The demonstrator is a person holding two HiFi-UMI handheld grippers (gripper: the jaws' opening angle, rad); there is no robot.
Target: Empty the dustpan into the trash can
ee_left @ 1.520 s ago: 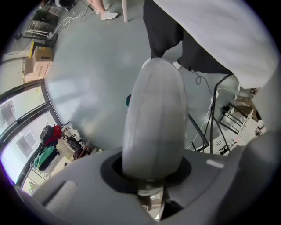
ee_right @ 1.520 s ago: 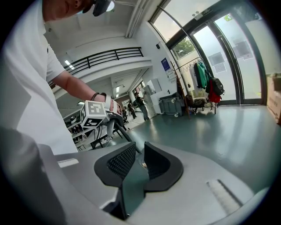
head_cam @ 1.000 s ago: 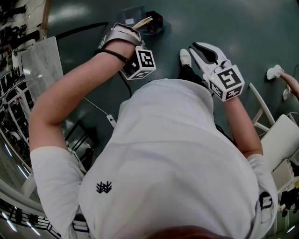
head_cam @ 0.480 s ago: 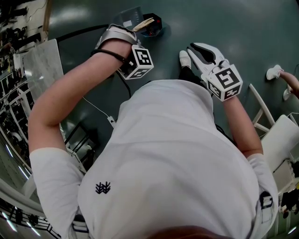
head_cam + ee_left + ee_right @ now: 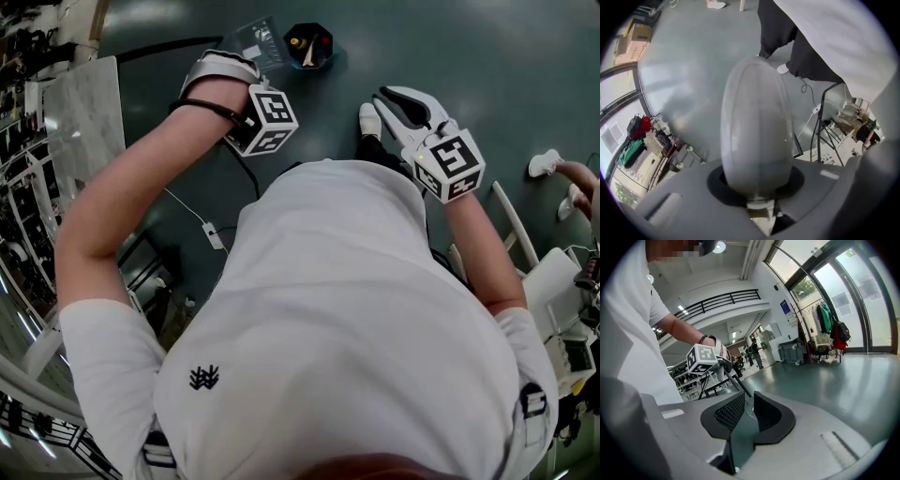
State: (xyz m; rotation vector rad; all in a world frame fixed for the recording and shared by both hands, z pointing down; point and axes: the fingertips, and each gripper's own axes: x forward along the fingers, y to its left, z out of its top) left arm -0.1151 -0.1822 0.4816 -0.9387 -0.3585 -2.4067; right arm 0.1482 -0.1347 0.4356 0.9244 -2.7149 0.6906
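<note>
The left gripper [image 5: 758, 193] is clamped on the dustpan [image 5: 255, 37], whose pale grey rounded handle [image 5: 757, 131] fills the space between its jaws and runs straight out ahead of them. In the head view the pan's clear, shallow tray sits just past the gripper's tips. The small black trash can [image 5: 309, 45] stands on the floor just to the right of the tray, with yellow and red bits showing inside. Whether tray and rim touch cannot be told. The right gripper [image 5: 746, 399] is well off to the right, its black ribbed pads together with nothing between them. Bare dark green floor [image 5: 487, 56] lies open ahead of both grippers. A pale slab-topped table [image 5: 80, 122] stands left of the left gripper.
</note>
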